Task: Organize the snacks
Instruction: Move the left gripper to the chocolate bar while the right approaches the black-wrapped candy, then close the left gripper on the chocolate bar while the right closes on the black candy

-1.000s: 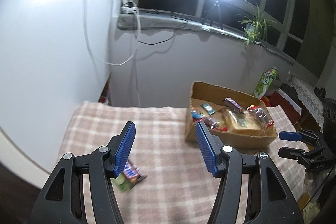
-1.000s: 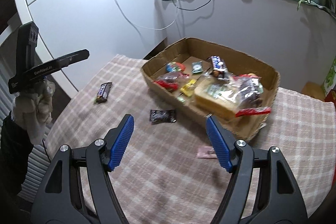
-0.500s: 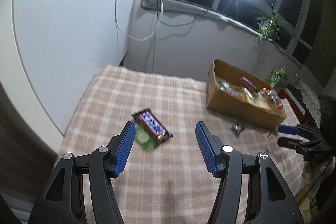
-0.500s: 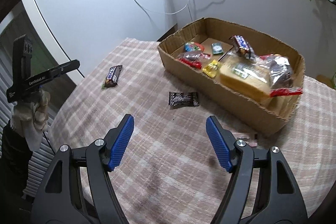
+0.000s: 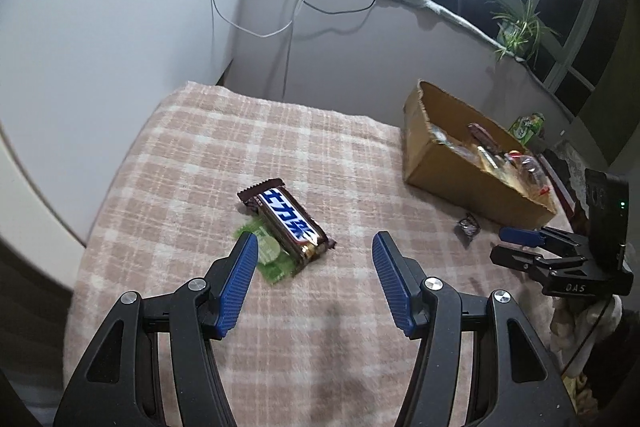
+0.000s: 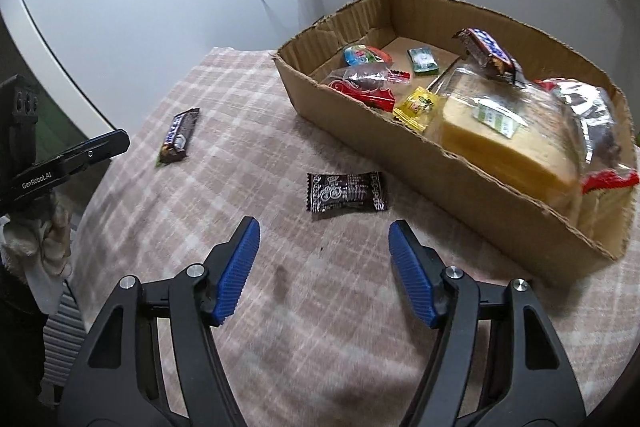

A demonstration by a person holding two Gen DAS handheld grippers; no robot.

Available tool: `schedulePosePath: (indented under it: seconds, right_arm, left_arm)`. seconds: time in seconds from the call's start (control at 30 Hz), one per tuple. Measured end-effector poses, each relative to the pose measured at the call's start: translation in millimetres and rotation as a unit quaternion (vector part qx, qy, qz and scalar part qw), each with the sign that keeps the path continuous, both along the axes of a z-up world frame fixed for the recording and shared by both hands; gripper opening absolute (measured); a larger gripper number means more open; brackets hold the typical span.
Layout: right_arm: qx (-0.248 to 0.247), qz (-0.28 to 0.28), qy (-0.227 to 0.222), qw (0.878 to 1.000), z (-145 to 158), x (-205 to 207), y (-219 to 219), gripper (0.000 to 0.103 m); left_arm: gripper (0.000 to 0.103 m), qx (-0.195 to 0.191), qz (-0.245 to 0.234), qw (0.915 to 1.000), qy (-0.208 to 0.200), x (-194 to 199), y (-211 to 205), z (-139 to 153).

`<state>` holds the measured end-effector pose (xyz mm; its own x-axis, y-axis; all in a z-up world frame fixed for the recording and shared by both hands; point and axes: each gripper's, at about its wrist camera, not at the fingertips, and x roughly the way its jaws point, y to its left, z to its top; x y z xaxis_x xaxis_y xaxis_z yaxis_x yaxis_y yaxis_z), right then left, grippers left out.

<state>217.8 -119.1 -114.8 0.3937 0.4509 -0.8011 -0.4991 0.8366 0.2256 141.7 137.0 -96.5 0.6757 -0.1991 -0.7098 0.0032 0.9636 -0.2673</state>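
A brown chocolate bar [image 5: 286, 222] with a blue label lies on the plaid cloth, partly over a green packet [image 5: 269, 255]. My left gripper [image 5: 314, 245] hovers open just in front of both, nothing between its pads. A small black candy wrapper [image 6: 346, 191] lies flat on the cloth beside the cardboard box [image 6: 472, 167]. My right gripper [image 6: 324, 229] hangs above the cloth just short of that wrapper, its jaws closing a little with nothing between them. The box holds several snacks, among them a bagged loaf [image 6: 508, 143].
The table wears a pink plaid cloth [image 5: 224, 155] with rounded edges dropping off at left. A white wall with hanging cables stands behind. Beside the box stands a green can [image 5: 527, 125]. A gloved hand [image 6: 44, 239] carries the other gripper at the left edge.
Both grippers have come down closer to the table. The chocolate bar and green packet now sit larger before the left gripper, and the black wrapper has drawn nearer the right gripper.
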Motion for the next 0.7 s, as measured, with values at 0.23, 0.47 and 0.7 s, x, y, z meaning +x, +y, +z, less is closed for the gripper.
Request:
schedulePosePath:
  seconds: [0.23, 0.47, 0.7]
  right_arm:
    - [-0.020, -0.001, 0.003, 1.000, -12, 11, 13, 0.063]
    - [-0.019, -0.008, 0.003, 1.000, -20, 20, 18, 0.063]
    - [-0.023, 0.004, -0.005, 1.000, -22, 25, 30, 0.063]
  left_arm:
    - [0.059, -0.010, -0.002, 0.9997, 0.023, 25, 9, -16]
    - [0.059, -0.007, 0.003, 0.9992, 0.039, 43, 14, -28]
    - [0.059, 0.005, -0.016, 0.9990, 0.042, 50, 3, -34]
